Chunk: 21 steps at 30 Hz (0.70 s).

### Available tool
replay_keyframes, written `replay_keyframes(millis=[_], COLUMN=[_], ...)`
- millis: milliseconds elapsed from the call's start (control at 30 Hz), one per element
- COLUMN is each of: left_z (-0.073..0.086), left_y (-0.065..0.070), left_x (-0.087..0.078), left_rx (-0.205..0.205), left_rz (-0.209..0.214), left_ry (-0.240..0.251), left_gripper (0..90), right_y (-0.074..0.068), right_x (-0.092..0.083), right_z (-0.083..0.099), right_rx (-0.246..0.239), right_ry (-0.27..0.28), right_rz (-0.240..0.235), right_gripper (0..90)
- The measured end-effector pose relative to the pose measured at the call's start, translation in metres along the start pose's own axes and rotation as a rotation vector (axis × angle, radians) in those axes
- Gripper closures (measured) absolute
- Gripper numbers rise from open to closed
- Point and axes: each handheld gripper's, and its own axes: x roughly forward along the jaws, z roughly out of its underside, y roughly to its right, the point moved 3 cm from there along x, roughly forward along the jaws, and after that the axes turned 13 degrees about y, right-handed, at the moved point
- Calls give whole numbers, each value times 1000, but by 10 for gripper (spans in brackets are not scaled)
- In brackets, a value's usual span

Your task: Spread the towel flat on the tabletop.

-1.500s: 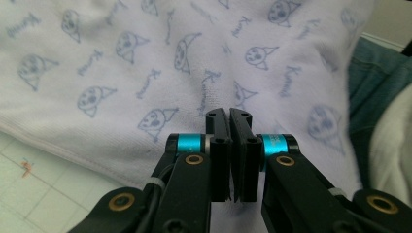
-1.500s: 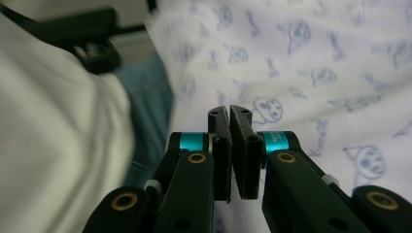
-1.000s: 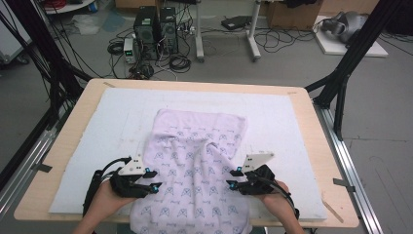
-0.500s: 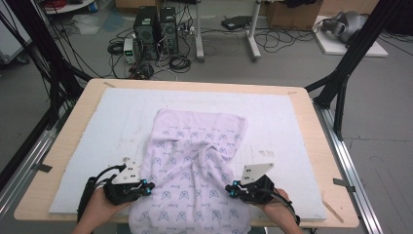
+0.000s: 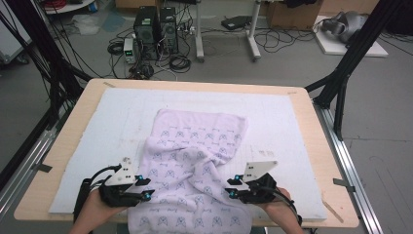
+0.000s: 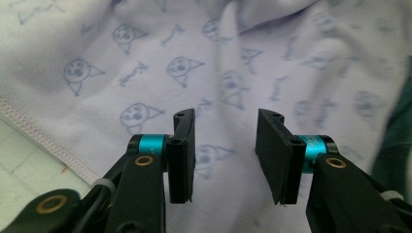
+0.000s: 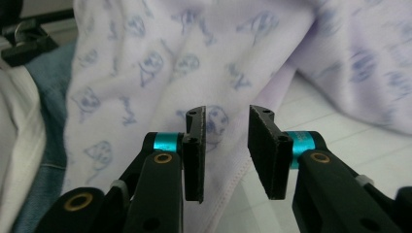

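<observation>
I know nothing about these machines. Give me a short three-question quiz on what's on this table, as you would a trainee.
1. True or false: the lilac towel lies perfectly flat.
2. Which does the towel's near end do? A) stops short of the table edge B) hangs over it C) sits folded in a stack
3. Fill in: the left hand-held gripper and the right hand-held gripper each have their jaws ____, with nothing clamped.

Key: 1 false, it is rumpled in the middle; 2 B; 3 open.
</observation>
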Motion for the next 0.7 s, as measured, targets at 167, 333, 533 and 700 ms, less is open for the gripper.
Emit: replay_keyframes(millis=[167,333,533,700], left_z=[6,9,10,0], left_y=[-6,0,14,7], left_x=[10,2,-20,-26], left_rx=[-1,5,8,-2], left_rz=[12,31,42,8], left_ry=[-28,-26,-7,27], left_gripper=[735,893,894,789], right_y=[2,-3,-18,-19], right_x=[22,18,-4,-22], right_z=[13,15,11,0], right_rx=[5,-5,-13,-27], right_ry=[-38,-30,-6,19], right_rz=[-23,-56,-78,-54], right_gripper=[755,864,868,811])
